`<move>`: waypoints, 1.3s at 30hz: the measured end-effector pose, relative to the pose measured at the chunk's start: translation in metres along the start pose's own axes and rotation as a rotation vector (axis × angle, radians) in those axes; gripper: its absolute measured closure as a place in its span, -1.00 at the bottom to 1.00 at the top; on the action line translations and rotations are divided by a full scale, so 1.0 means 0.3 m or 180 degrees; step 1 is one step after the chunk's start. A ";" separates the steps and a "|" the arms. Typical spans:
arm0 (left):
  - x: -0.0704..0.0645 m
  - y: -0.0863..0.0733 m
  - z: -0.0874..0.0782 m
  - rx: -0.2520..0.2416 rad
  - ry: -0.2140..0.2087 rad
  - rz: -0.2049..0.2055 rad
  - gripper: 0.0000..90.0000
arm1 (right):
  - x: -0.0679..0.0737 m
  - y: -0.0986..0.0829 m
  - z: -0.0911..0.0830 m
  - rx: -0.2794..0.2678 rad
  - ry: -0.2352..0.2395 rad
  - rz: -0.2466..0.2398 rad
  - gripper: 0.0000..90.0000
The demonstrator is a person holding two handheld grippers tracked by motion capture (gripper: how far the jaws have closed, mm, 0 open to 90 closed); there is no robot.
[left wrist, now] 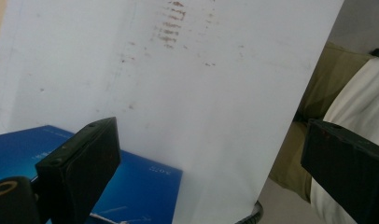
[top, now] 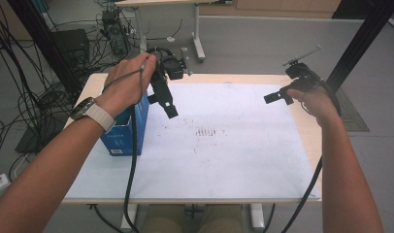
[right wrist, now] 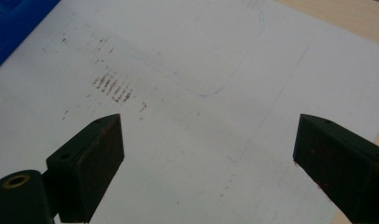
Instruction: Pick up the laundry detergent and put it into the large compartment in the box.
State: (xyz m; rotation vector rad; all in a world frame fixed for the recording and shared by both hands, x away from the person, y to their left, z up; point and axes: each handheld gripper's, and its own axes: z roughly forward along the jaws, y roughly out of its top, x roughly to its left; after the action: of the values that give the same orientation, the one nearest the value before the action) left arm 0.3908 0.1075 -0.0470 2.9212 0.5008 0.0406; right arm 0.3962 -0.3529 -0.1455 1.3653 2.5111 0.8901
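A blue box (top: 126,130) stands at the table's left side, also seen as the blue box (left wrist: 131,186) in the left gripper view and the blue box (right wrist: 12,23) at the top left of the right gripper view. My left gripper (top: 168,108) hovers just right of and above it, held in a hand, jaws wide apart and empty (left wrist: 211,163). My right gripper (top: 277,97) hangs over the table's far right part, open with nothing between its jaws (right wrist: 208,158).
A white sheet (top: 209,145) with reddish-brown smudges (top: 205,132) covers the wooden table (top: 309,126). Cables trail from both grippers over the front edge. Black cables and equipment (top: 112,29) lie on the floor beyond the far left; a black post (top: 365,39) stands at the right.
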 end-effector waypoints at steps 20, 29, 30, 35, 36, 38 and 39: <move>-0.010 0.074 0.075 0.0047 -0.0186 0.0472 -0.88 | -0.003 -0.020 0.009 0.0007 0.0037 0.0008 -0.81; 0.001 0.090 0.103 0.0041 -0.0226 0.0530 -0.88 | -0.003 -0.023 0.005 0.0003 0.0042 0.0014 -0.81; 0.002 0.092 0.103 0.0049 -0.0225 0.0540 -0.88 | -0.003 -0.024 0.005 0.0001 0.0044 0.0006 -0.81; 0.000 0.095 0.110 0.0036 -0.0243 0.0562 -0.88 | 0.003 -0.023 0.000 -0.0006 0.0040 0.0007 -0.81; -0.002 0.096 0.111 0.0028 -0.0246 0.0578 -0.88 | 0.003 -0.023 -0.001 -0.0009 0.0040 0.0003 -0.81; -0.008 0.101 0.114 0.0028 -0.0246 0.0598 -0.88 | 0.006 -0.022 -0.003 -0.0007 0.0035 0.0003 -0.81; -0.011 0.103 0.116 0.0029 -0.0252 0.0602 -0.88 | 0.006 -0.023 -0.004 -0.0011 0.0038 0.0004 -0.81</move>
State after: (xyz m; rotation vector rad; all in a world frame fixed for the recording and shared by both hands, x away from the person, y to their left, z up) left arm 0.3999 0.0718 -0.0757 2.9552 0.2120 -0.0525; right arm 0.3899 -0.3548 -0.1482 1.3649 2.5164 0.9052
